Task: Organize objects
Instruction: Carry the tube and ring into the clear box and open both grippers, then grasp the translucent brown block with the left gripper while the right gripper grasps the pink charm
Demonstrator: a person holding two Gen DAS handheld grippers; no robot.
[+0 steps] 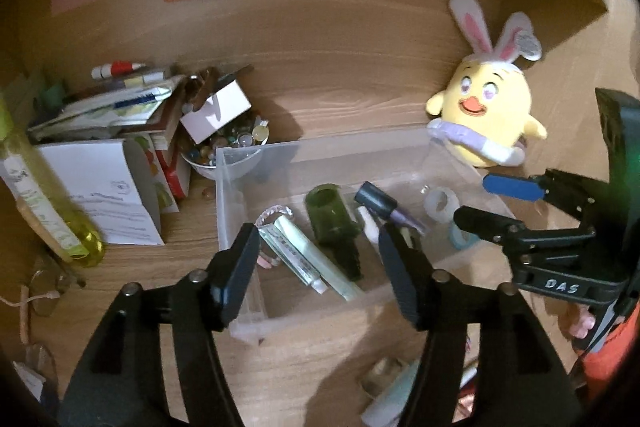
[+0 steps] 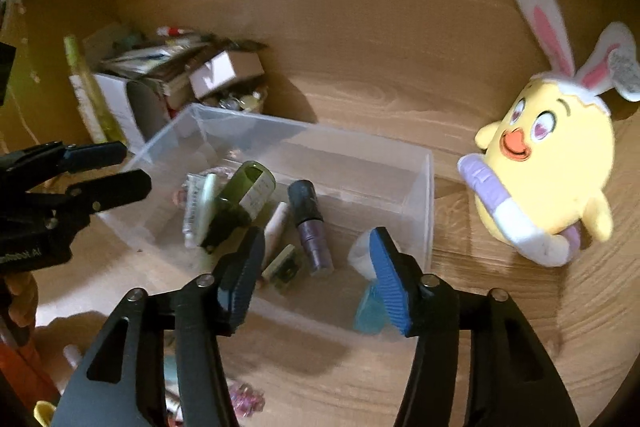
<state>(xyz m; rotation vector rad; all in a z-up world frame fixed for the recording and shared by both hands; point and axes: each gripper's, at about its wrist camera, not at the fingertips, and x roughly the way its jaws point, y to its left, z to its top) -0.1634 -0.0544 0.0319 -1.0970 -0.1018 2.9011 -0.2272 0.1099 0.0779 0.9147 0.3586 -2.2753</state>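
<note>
Hovering over the near edge of the clear bin, both of your tongs stand open and hold nothing: the left tongs gape above the pale green tube and the dark green bottle, and the right tongs gape above the purple tube. Everything already sorted lies inside that bin on the desk, long axes running roughly from near to far. If the yellow chick plush is next, it stands outside the bin's right wall, up and right of your right tongs, so that hand is plainly the nearer 1.
</note>
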